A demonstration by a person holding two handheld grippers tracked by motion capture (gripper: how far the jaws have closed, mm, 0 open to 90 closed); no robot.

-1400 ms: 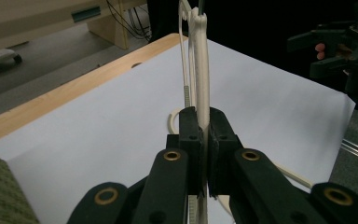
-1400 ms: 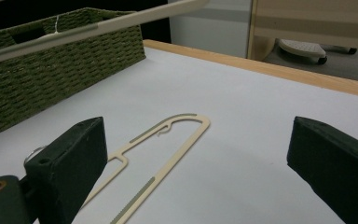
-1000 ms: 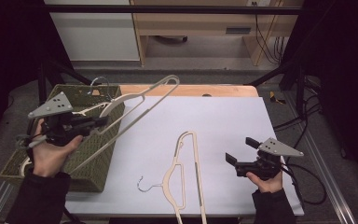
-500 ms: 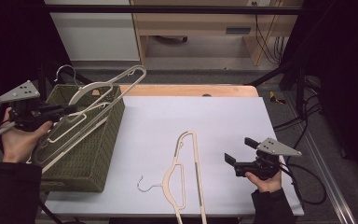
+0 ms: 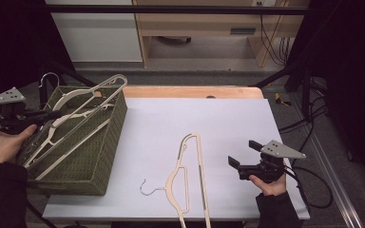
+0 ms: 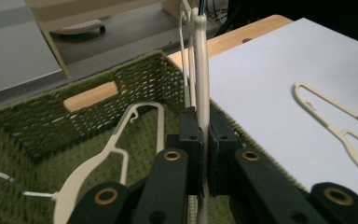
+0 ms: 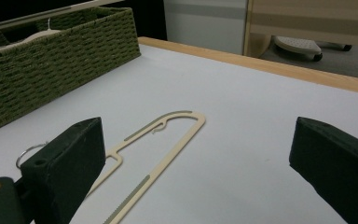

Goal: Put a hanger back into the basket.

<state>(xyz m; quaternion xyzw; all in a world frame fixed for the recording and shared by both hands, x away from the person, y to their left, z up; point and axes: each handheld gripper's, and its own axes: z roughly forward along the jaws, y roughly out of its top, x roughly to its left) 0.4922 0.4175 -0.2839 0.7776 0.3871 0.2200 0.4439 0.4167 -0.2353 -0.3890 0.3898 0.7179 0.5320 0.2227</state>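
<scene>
My left gripper (image 5: 52, 115) (image 6: 204, 126) is shut on a cream plastic hanger (image 5: 116, 81) (image 6: 200, 70). It holds the hanger slanted over a green woven basket (image 5: 109, 152) (image 6: 37, 135) at the table's left. Another cream hanger (image 6: 116, 144) with a metal hook lies inside the basket. A third cream hanger (image 5: 190, 175) (image 7: 158, 149) lies flat on the white table top near the front, with its hook toward the left. My right gripper (image 5: 243, 153) (image 7: 198, 140) hovers open just right of that hanger, with nothing between its jaws.
The white sheet (image 5: 228, 123) covers the table, and a wooden strip (image 5: 190, 91) shows along the far edge. Black frame bars and cables stand at the right side (image 5: 309, 123). A wooden cabinet (image 5: 204, 28) stands beyond the table.
My left gripper has carried its hanger leftward, from beside the basket's right wall to over the basket and lower. The right gripper and the hanger on the table have stayed put.
</scene>
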